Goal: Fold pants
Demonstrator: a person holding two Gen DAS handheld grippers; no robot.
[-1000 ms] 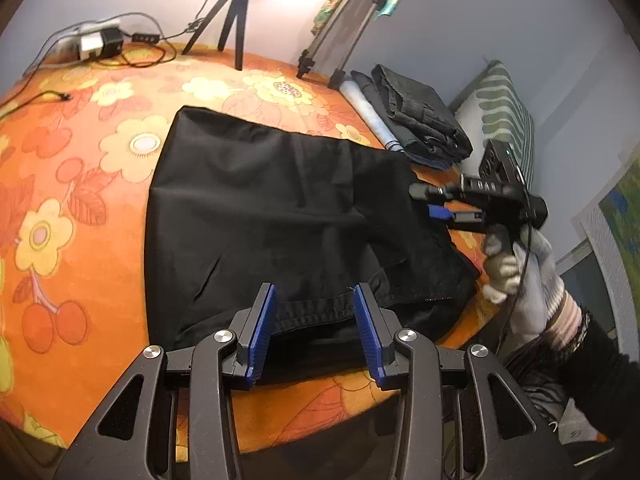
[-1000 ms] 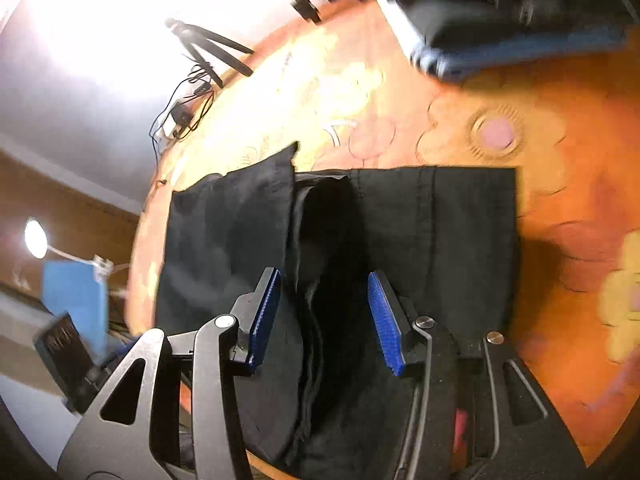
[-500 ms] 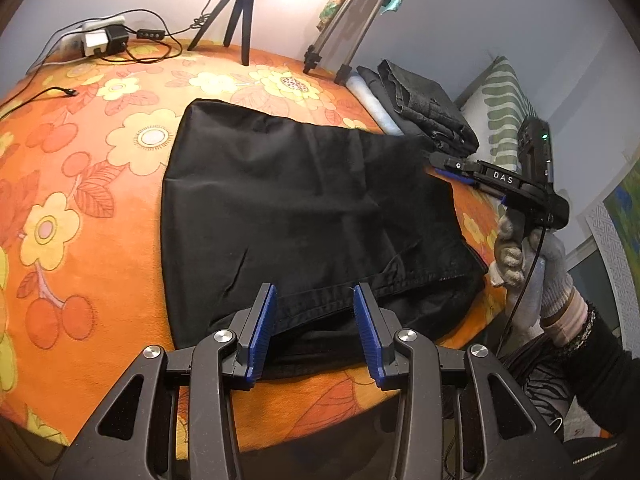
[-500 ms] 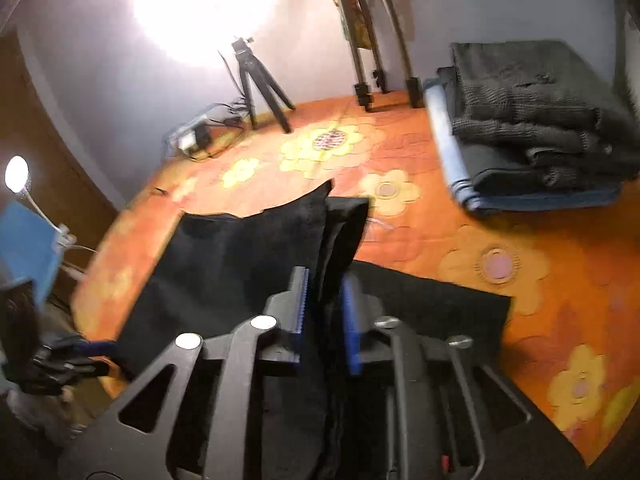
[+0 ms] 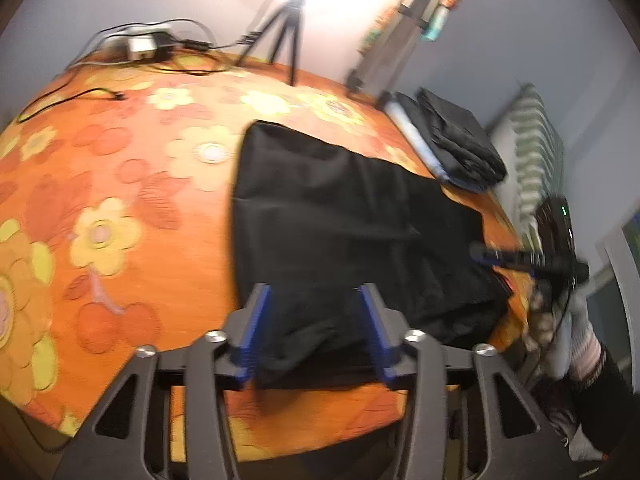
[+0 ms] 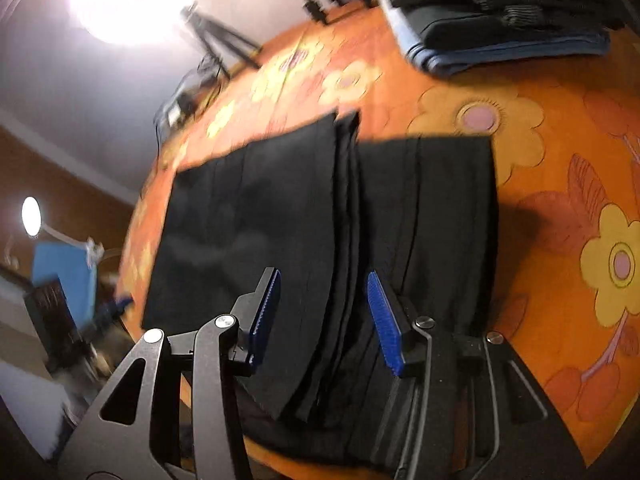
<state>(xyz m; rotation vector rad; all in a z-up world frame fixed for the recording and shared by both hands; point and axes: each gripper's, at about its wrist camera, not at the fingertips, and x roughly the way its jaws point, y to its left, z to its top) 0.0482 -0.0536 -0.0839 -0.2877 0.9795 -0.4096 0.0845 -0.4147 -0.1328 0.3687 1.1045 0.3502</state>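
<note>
Half a second back the right gripper (image 6: pixel 324 312) had its fingers pinched together on a raised fold of the black pants (image 6: pixel 320 220); now they're spread wide with the cloth lying loose between them, not gripped; the lifted flap has dropped back down. Left gripper (image 5: pixel 314 330) has slid in closer over the near edge of the pants (image 5: pixel 340 232), fingers spread just like before, blue pads either side of the fabric but not squeezing it; both views are pretty blurry so I can't say if the pads actually touch the cloth.

Pants sit flat on the orange flowered tabletop (image 5: pixel 120 208), near its front edge, with a long ridge of layered fabric running down the middle in the right wrist view; a stack of folded dark clothes (image 6: pixel 500 8) sits at the far corner, well apart from them; a small tripod (image 5: pixel 286 36) stands at the back by the wall, next to some cables (image 5: pixel 152 42).
</note>
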